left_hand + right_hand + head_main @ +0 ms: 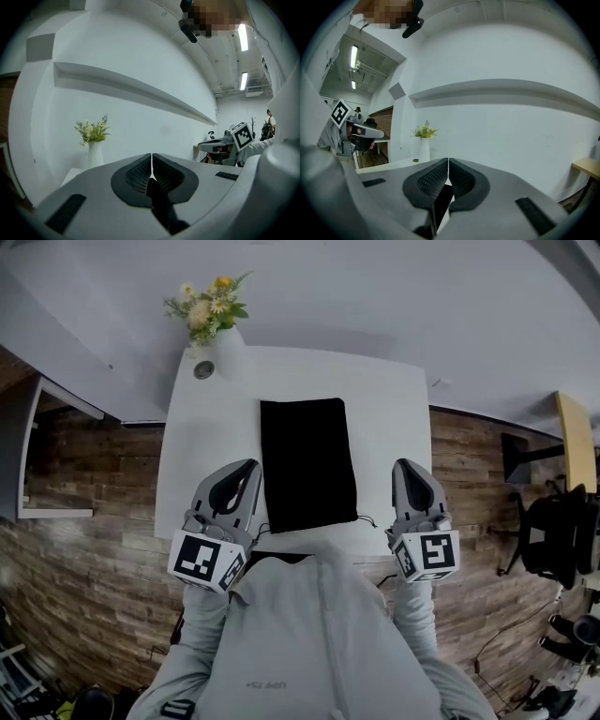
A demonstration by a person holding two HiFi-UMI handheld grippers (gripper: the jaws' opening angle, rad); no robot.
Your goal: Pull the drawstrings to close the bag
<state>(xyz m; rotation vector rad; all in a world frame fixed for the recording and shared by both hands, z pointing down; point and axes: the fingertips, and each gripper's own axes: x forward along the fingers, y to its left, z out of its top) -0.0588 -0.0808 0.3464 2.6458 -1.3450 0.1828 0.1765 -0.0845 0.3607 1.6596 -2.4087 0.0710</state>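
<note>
A black drawstring bag lies flat along the middle of the white table. Its thin cords trail out at the near end, toward the table's front edge. My left gripper rests just left of the bag, jaws pointing away from me. My right gripper sits a short way off the bag's right side. In the left gripper view the left gripper is shut with nothing between its pads. The right gripper in its own view is likewise shut and empty.
A white vase of flowers stands at the table's far left corner, with a small round object beside it. Wooden floor surrounds the table. A black office chair stands at the right. White wall lies beyond the table.
</note>
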